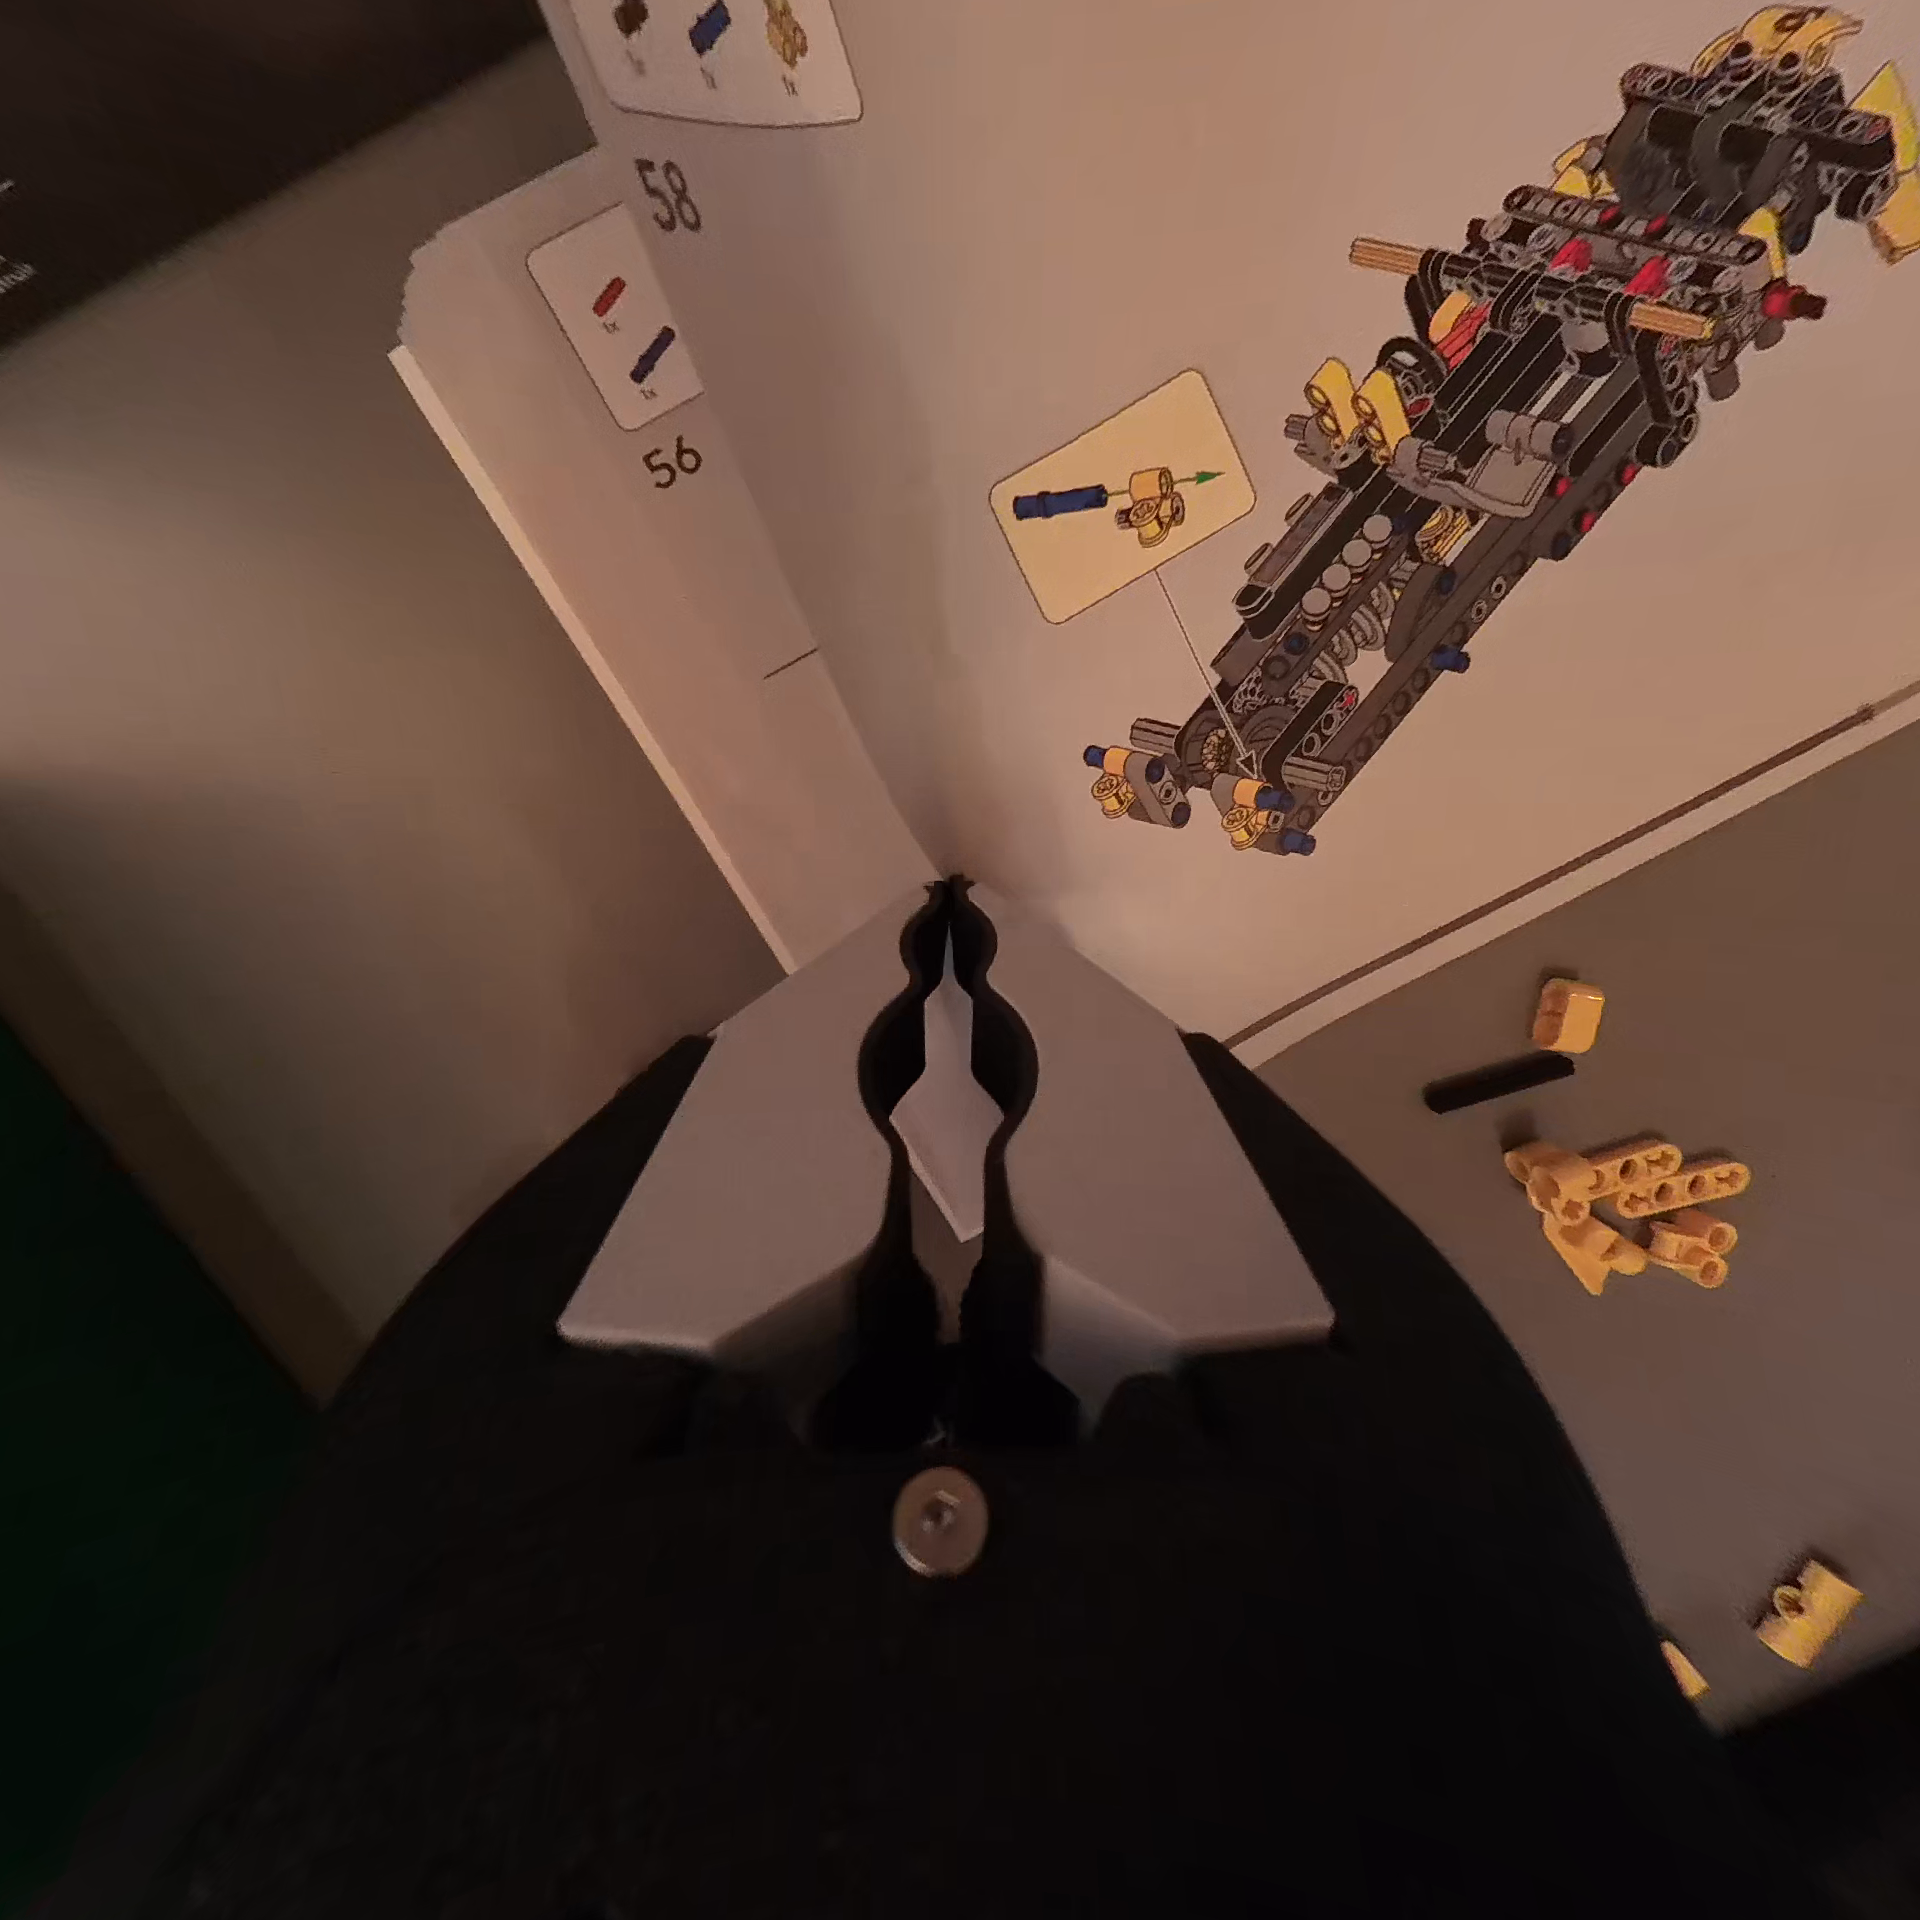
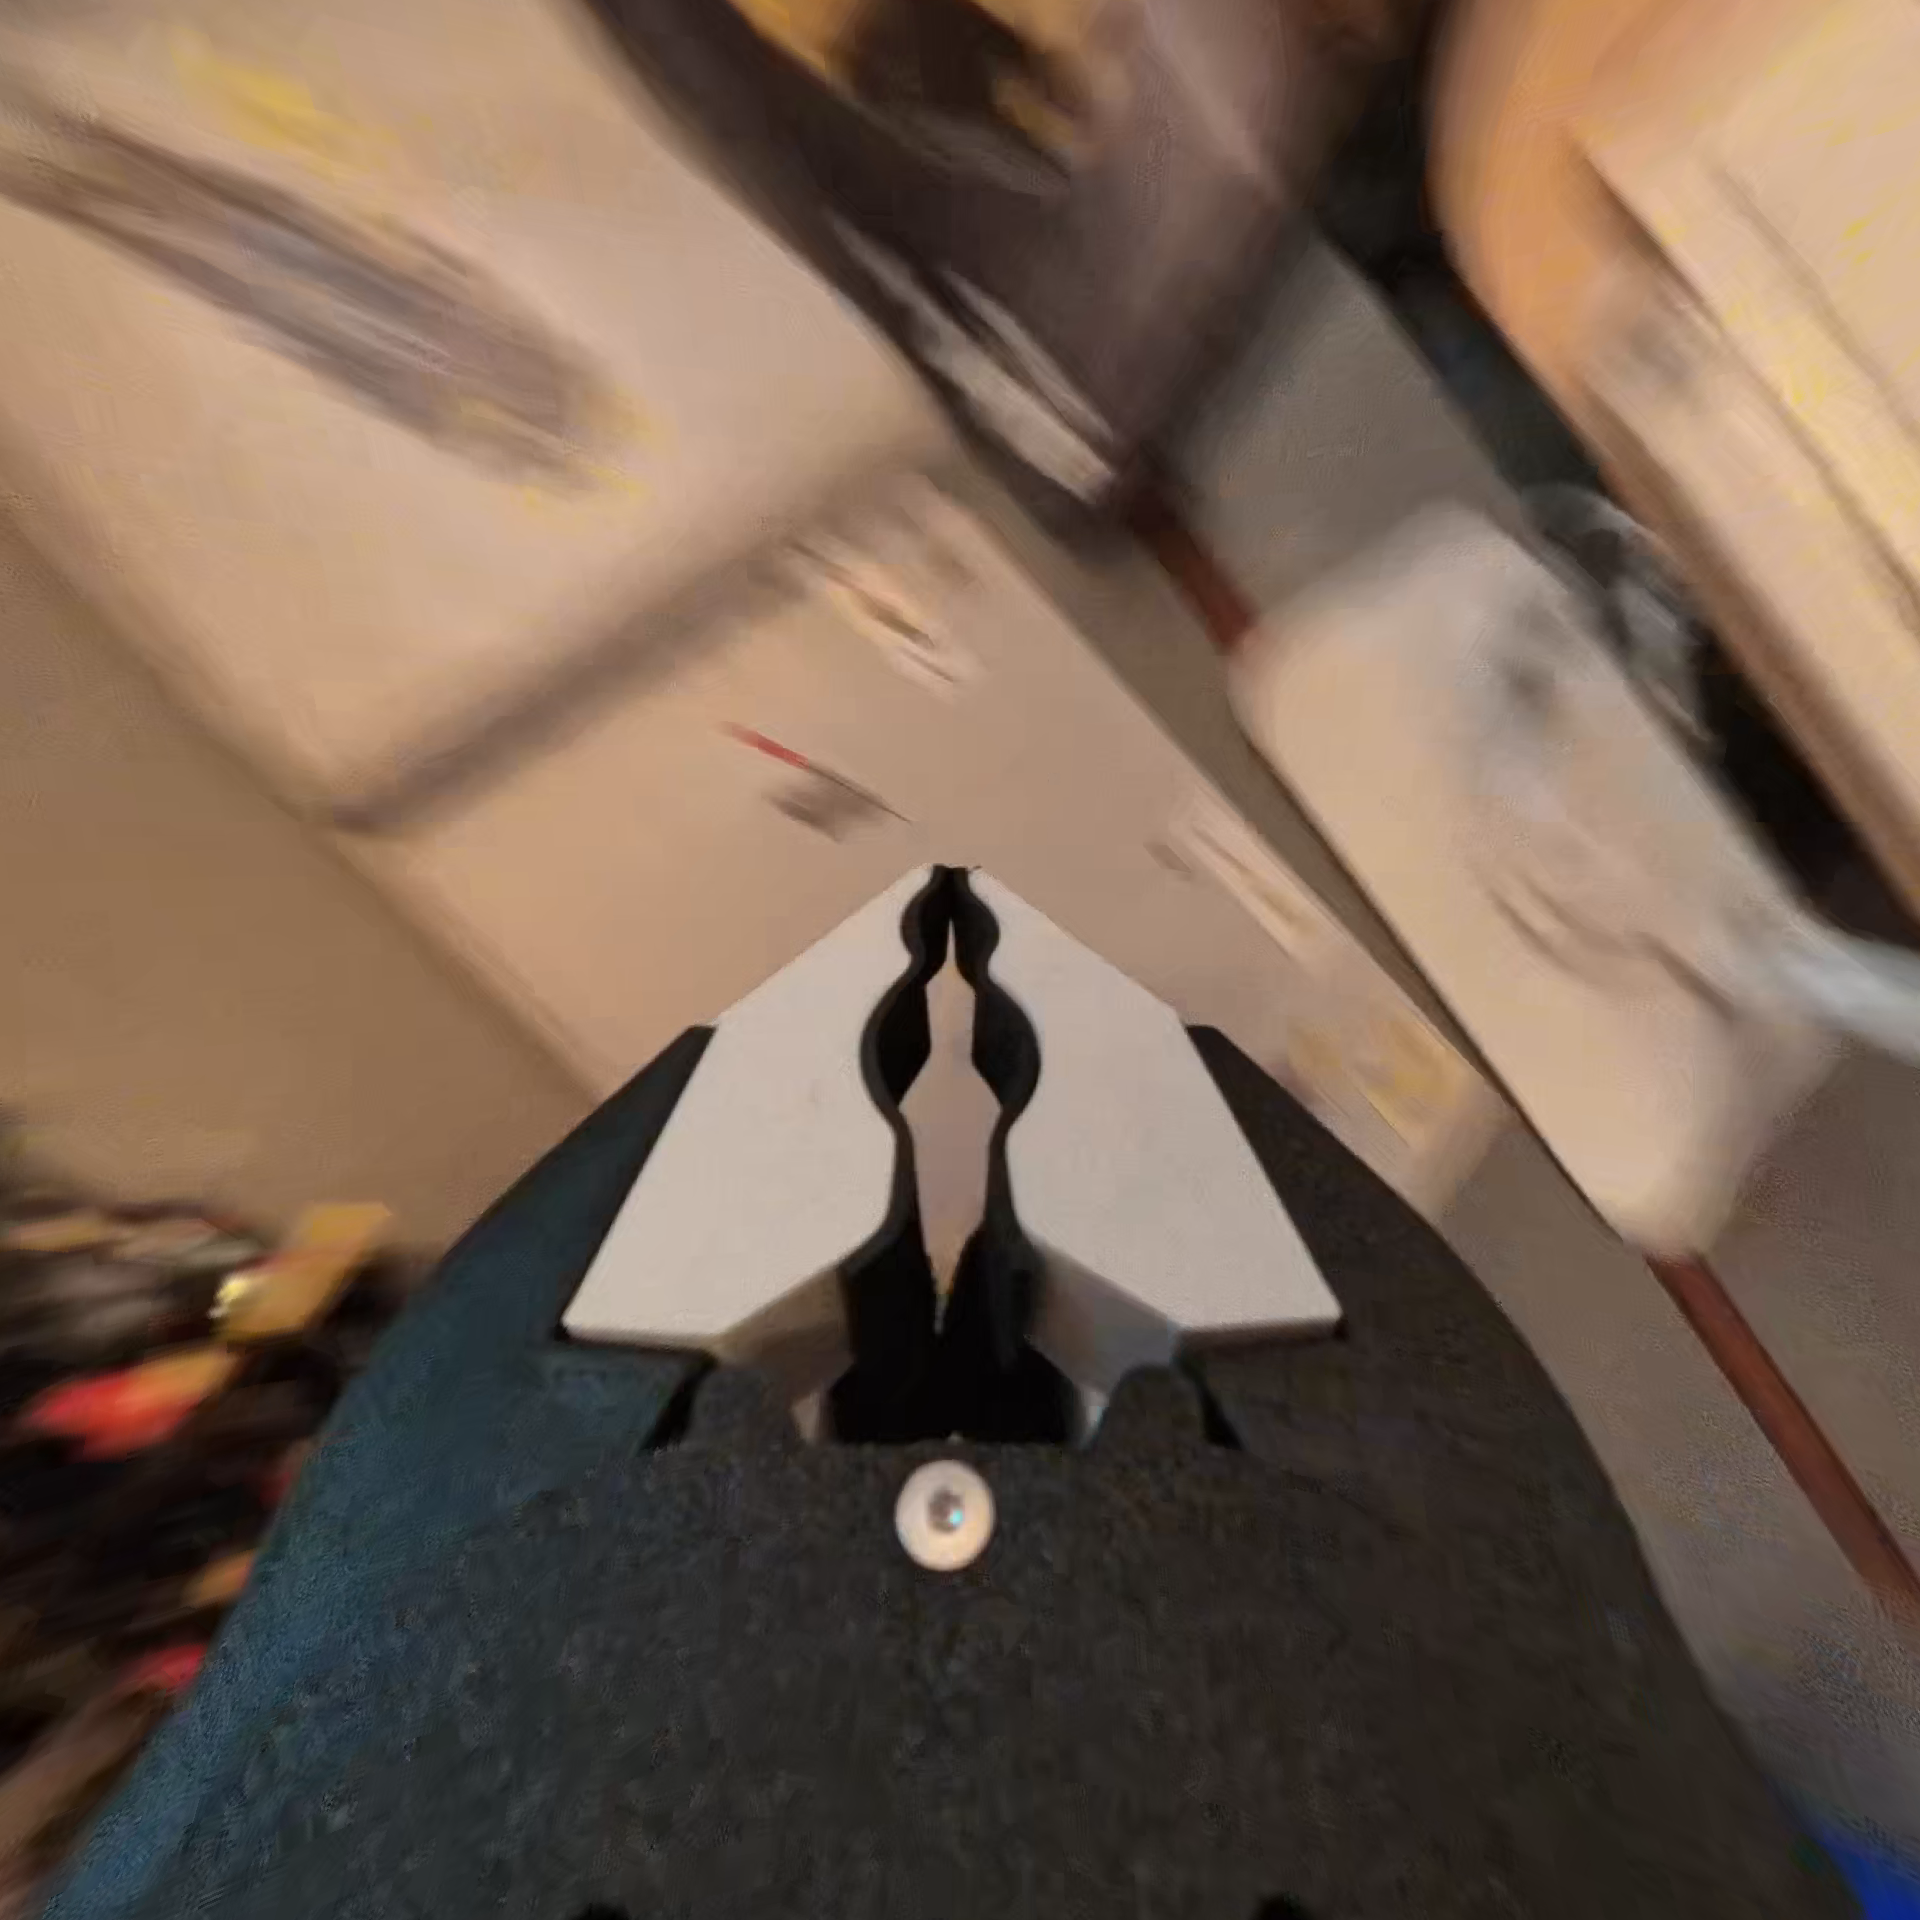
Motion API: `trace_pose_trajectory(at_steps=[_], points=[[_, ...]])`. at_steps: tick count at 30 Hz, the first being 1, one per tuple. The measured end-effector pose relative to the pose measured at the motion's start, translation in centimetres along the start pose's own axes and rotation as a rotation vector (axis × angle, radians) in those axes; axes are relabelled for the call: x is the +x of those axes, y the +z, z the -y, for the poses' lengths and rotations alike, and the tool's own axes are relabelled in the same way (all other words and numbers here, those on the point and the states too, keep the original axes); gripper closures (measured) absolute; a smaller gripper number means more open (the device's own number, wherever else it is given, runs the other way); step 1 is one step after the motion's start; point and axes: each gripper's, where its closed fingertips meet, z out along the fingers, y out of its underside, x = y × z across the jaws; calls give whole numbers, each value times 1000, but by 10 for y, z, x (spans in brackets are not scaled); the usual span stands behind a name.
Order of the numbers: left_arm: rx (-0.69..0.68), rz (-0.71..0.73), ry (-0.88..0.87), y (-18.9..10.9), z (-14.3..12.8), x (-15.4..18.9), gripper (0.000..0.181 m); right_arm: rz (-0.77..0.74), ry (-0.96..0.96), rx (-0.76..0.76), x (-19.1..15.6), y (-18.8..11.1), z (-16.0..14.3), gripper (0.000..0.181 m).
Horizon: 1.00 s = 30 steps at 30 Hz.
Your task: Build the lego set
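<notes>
My left gripper [image 1: 951, 888] is shut on the corner of a page of the open instruction booklet [image 1: 1039, 312]; the page's edge shows between its fingers and the page curves up from the stack. The page pictures a black and yellow vehicle chassis. Right of the gripper, loose yellow pieces [image 1: 1631, 1205], a black axle [image 1: 1496, 1083] and a small yellow block [image 1: 1567, 1013] lie on the grey table [image 1: 1714, 914]. My right gripper [image 2: 951, 871] is shut and empty, in a heavily blurred view. A dark, red and yellow built model [image 2: 135, 1403] shows at its lower left.
Another yellow piece [image 1: 1808, 1621] lies near the table's right side. The booklet's stacked pages [image 1: 582, 582] lie left of the lifted page. In the right wrist view a blurred white object [image 2: 1507, 883] and a pale box [image 2: 1714, 312] lie to the right. The small yellow block [image 1: 1567, 1013] lies around 12 cm away from my left fingertips.
</notes>
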Motion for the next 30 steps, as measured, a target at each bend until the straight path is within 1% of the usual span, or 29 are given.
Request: trace_pose_trajectory(at_steps=[1, 2, 4, 6, 8, 13, 16, 18, 19, 21, 22, 23, 24, 26, 28, 30], points=[[4, -5, -5, 0, 0, 0, 181, 183, -67, 54, -41, 3, 23, 181], [10, -11, -10, 1, 0, 1, 181, 282, -135, 53, -68, 9, 33, 181], [20, -15, -20, 1, 1, 0, 181, 392, -244, 2, -101, 29, 36, 181], [31, -16, -26, 2, 2, 0, 181, 476, -274, -41, -122, 46, 31, 181], [39, -20, -34, 1, 1, -1, 181, 486, -295, -103, -126, 57, 21, 181], [54, -69, -83, 1, 1, -1, 181, 463, -324, -129, -129, 66, 13, 181], [60, -96, -110, 1, 1, -1, 181, 505, -270, -166, -130, 65, 14, 181], [71, -102, -131, 1, 3, -3, 181, 581, -217, -148, -130, 59, 29, 181], [78, -109, -147, 1, 3, -3, 181, 583, -185, -90, -124, 60, 44, 181], [86, -123, -176, 1, 3, -3, 180, 487, -158, 2, -96, 73, 70, 181], [87, -128, -182, 1, 3, -3, 181, 398, -155, 16, -76, 86, 77, 181], [85, -133, -183, 1, 3, -3, 180, 308, -152, 0, -56, 101, 77, 181], [82, -138, -186, 1, 3, -3, 180, 262, -144, -30, -43, 114, 73, 181], [80, -148, -192, 1, 4, -3, 181, 252, -120, -58, -36, 132, 65, 181], [85, -154, -185, 1, 4, -3, 180, 256, -112, -75, -37, 140, 59, 181], [99, -167, -187, 1, 4, -3, 180, 229, -153, -83, -38, 143, 55, 181]])
